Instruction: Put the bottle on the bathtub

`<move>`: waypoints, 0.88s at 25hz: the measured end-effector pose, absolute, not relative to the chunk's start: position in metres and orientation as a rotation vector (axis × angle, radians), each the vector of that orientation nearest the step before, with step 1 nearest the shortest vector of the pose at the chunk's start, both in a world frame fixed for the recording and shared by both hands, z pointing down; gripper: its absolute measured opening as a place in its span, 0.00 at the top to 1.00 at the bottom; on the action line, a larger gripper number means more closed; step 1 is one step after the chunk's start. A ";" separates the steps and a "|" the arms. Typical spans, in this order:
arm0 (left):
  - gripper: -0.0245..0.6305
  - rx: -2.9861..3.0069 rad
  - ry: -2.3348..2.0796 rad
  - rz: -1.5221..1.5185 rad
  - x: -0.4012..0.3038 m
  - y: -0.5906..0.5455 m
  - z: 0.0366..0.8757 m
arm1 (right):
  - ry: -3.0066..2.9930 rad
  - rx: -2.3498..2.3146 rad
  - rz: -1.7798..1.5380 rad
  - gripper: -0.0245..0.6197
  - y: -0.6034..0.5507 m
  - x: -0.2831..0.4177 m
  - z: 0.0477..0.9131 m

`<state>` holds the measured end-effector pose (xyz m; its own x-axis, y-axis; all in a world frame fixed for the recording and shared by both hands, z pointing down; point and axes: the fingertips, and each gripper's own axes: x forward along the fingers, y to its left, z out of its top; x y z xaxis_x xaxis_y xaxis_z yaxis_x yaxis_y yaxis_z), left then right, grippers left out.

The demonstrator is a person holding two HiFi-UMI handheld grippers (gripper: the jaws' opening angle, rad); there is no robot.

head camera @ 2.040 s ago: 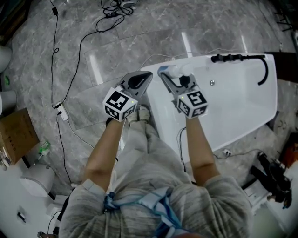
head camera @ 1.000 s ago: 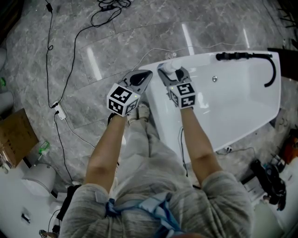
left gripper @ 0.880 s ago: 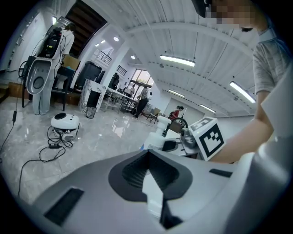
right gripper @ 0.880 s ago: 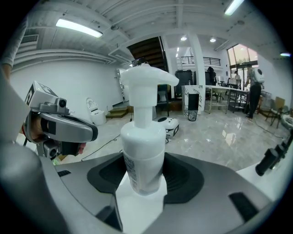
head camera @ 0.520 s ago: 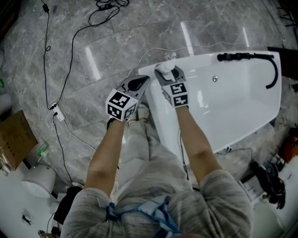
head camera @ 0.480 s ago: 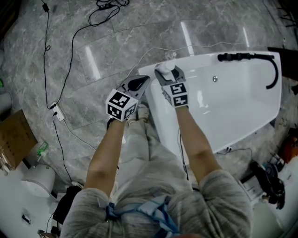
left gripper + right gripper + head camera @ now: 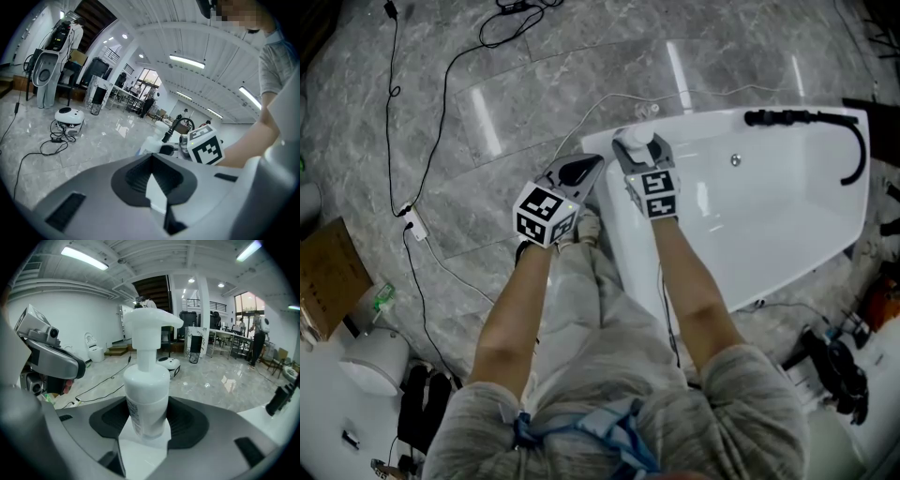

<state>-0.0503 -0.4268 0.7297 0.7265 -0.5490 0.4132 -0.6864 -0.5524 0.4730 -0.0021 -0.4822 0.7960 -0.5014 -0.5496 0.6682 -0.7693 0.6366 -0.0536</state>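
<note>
A white pump bottle (image 7: 634, 140) stands upright between the jaws of my right gripper (image 7: 638, 153), which is shut on it at the near-left corner of the white bathtub (image 7: 623, 230). In the right gripper view the bottle (image 7: 146, 397) fills the centre, with the white tub rim (image 7: 143, 448) showing under it. My left gripper (image 7: 584, 166) hangs just left of the tub over the floor, shut and holding nothing. From the left gripper view (image 7: 154, 185) the bottle (image 7: 152, 140) shows ahead, beside the right gripper's marker cube (image 7: 206, 147).
A black faucet with a hose (image 7: 811, 119) sits on the tub's far end. Cables (image 7: 422, 141) trail over the grey marble floor, with a power strip (image 7: 413, 223) and a cardboard box (image 7: 333, 277) at the left. A person's shoe (image 7: 586, 225) is by the tub.
The right gripper has carried the bottle left and farther away, from over the tub's inside to its near-left corner. The left gripper has barely moved.
</note>
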 end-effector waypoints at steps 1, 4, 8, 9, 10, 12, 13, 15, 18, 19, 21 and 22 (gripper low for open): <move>0.96 2.303 -0.931 0.286 -0.050 -0.427 0.731 | -2.237 1.026 0.460 0.58 -0.482 -0.002 0.798; 0.96 2.300 -0.931 0.281 -0.050 -0.426 0.735 | -2.242 1.032 0.433 0.58 -0.478 -0.003 0.801; 0.96 2.296 -0.928 0.275 -0.051 -0.426 0.739 | -2.242 1.035 0.393 0.58 -0.476 -0.004 0.803; 0.96 2.296 -0.926 0.274 -0.051 -0.426 0.739 | -2.242 1.036 0.393 0.58 -0.476 -0.004 0.803; 0.96 2.296 -0.925 0.274 -0.051 -0.427 0.740 | -2.241 1.037 0.396 0.58 -0.476 -0.004 0.803; 0.96 2.295 -0.920 0.277 -0.051 -0.428 0.741 | -2.238 1.038 0.401 0.58 -0.476 -0.004 0.803; 0.96 2.295 -0.917 0.279 -0.051 -0.428 0.742 | -2.238 1.039 0.404 0.58 -0.477 -0.004 0.803; 0.96 2.294 -0.915 0.280 -0.052 -0.429 0.742 | -2.240 1.034 0.411 0.58 -0.477 -0.005 0.803; 0.96 2.296 -0.919 0.278 -0.052 -0.429 0.742 | -2.259 1.013 0.410 0.58 -0.475 -0.007 0.801; 0.96 2.297 -0.920 0.278 -0.052 -0.429 0.741 | -2.265 1.008 0.404 0.58 -0.474 -0.007 0.800; 0.96 2.298 -0.925 0.283 -0.052 -0.429 0.741 | -2.267 1.002 0.395 0.58 -0.473 -0.008 0.798; 0.96 2.297 -0.928 0.287 -0.053 -0.430 0.741 | -2.265 1.002 0.395 0.58 -0.473 -0.008 0.798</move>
<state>-0.0528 -0.4296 0.7413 0.7272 -0.5469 0.4148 -0.6855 -0.5485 0.4787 -0.0077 -0.4729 0.7978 -0.5175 -0.5582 0.6486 -0.7448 0.6670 -0.0202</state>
